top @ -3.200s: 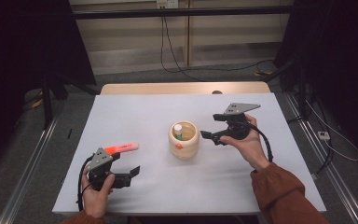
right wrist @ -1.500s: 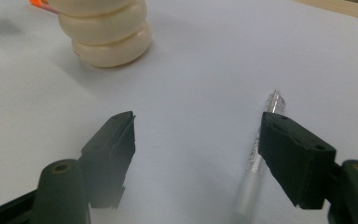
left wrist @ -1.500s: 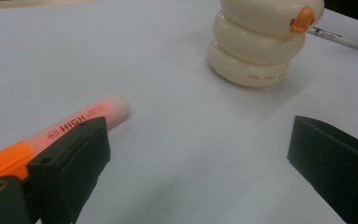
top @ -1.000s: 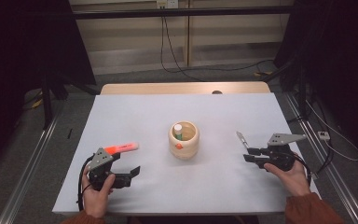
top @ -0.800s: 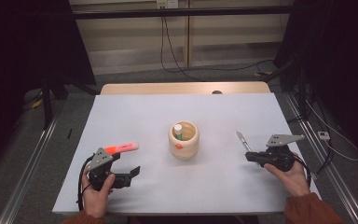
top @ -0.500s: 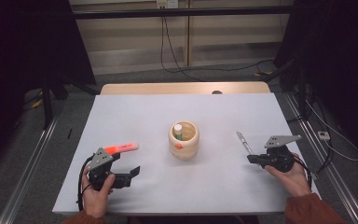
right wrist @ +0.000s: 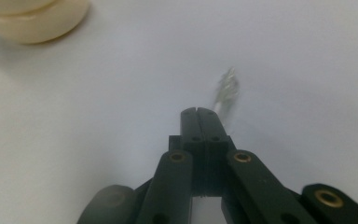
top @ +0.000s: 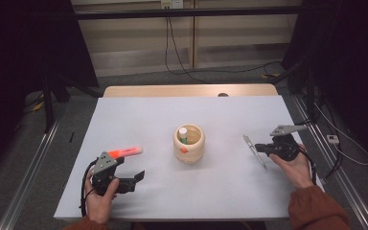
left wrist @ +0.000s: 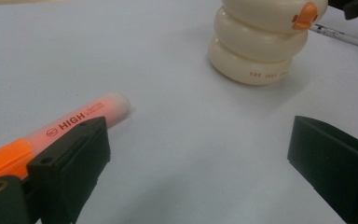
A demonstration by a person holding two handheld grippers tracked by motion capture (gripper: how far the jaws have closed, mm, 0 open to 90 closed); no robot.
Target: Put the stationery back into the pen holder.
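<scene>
Orange fluorescent highlighter (left wrist: pixel 51 133), barrel printed "HIGH" beside a small round mark, with finer lettering too small to be read; it is laid flat on the white desk (top: pixel 139 110), just beside and partly behind one jaw of the left hand-held gripper (left wrist: pixel 205 163). The jaws of that hand-held gripper are spread wide apart, nothing being held between them.

Cream ringed holder (left wrist: pixel 261 42), duck-shaped, with an orange bill; a line of small red lettering is carried on its lowest ring but cannot be made out. It is placed ahead of the left hand-held gripper, well apart from it. A white-capped item (top: pixel 183 132) is seen standing inside it in the high view.

Silver-and-white pen (top: pixel 254 151), with dark print on the barrel too fine to be read. It is clamped between the closed jaws of the right hand-held gripper (right wrist: pixel 198 114), its blurred tip projecting just beyond them. In the high view it is seen low over the desk, the holder being well off to the side.
</scene>
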